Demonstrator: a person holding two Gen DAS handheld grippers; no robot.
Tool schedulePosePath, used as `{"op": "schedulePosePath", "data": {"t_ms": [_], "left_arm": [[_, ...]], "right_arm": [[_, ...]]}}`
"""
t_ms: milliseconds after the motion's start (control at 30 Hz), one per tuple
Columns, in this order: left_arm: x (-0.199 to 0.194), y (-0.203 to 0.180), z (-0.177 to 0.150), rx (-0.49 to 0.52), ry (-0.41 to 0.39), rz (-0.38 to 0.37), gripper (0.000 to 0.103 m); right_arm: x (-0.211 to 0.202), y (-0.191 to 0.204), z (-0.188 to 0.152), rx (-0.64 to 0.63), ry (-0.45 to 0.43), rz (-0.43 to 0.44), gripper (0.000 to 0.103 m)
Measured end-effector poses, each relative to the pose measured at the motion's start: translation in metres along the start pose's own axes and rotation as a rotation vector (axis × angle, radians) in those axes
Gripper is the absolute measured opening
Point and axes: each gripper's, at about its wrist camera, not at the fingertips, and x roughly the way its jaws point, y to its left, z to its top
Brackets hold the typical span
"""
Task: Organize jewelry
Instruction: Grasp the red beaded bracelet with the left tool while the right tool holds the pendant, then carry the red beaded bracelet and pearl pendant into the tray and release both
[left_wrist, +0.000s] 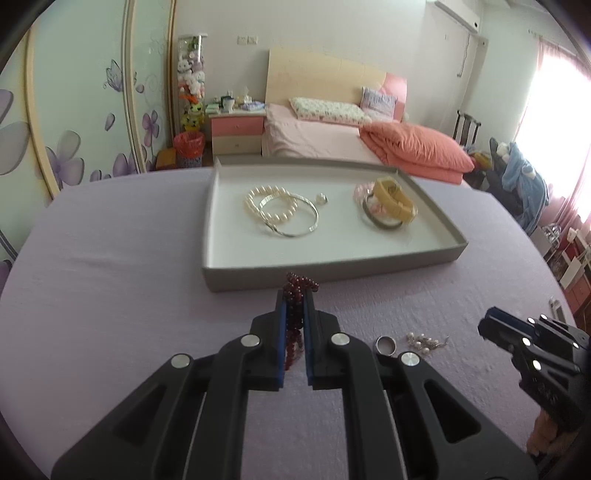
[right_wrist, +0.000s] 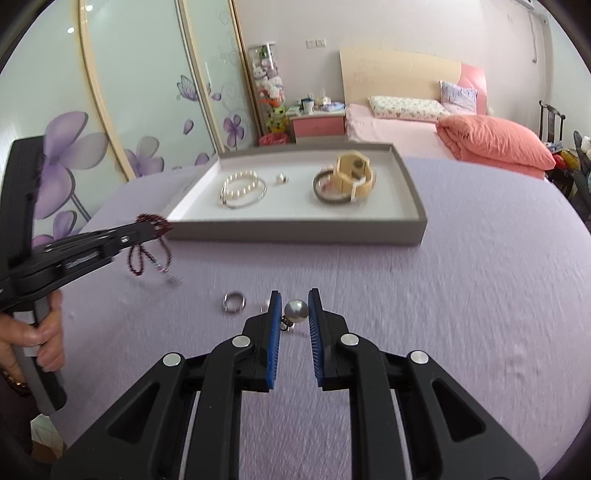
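Note:
My left gripper (left_wrist: 295, 295) is shut on a dark red bead bracelet (left_wrist: 295, 317) and holds it above the purple cloth, just short of the grey tray (left_wrist: 332, 271); the right wrist view shows the bracelet (right_wrist: 149, 240) hanging from the left gripper (right_wrist: 147, 230). The tray (right_wrist: 295, 232) holds a pearl bracelet (left_wrist: 271, 206), a silver bangle (left_wrist: 295, 230), a small ring (left_wrist: 321, 198), a dark bangle and a tan watch (left_wrist: 393, 199). My right gripper (right_wrist: 295, 301) is open around a grey pearl earring (right_wrist: 295, 310) lying on the cloth. A silver ring (right_wrist: 233, 302) lies left of it.
A silver ring (left_wrist: 385, 345) and small pearl earrings (left_wrist: 424, 341) lie on the cloth between the grippers. The right gripper (left_wrist: 491, 328) shows at the right edge of the left wrist view. A bed (left_wrist: 332, 136), nightstand and wardrobe stand behind the table.

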Motion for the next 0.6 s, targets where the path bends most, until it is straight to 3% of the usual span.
{"op": "schedulePosePath", "data": {"t_ms": [333, 600], "left_arm": [[-0.035, 0.013, 0.022, -0.028, -0.079, -0.006, 0.008], [-0.038, 0.01, 0.037, -0.029, -0.104, -0.008, 0.008]], "right_arm": [[-0.002, 0.003, 0.029, -0.023, -0.055, -0.015, 0.015], [0.004, 0.004, 0.048, -0.032, -0.071, -0.022, 0.015]]}}
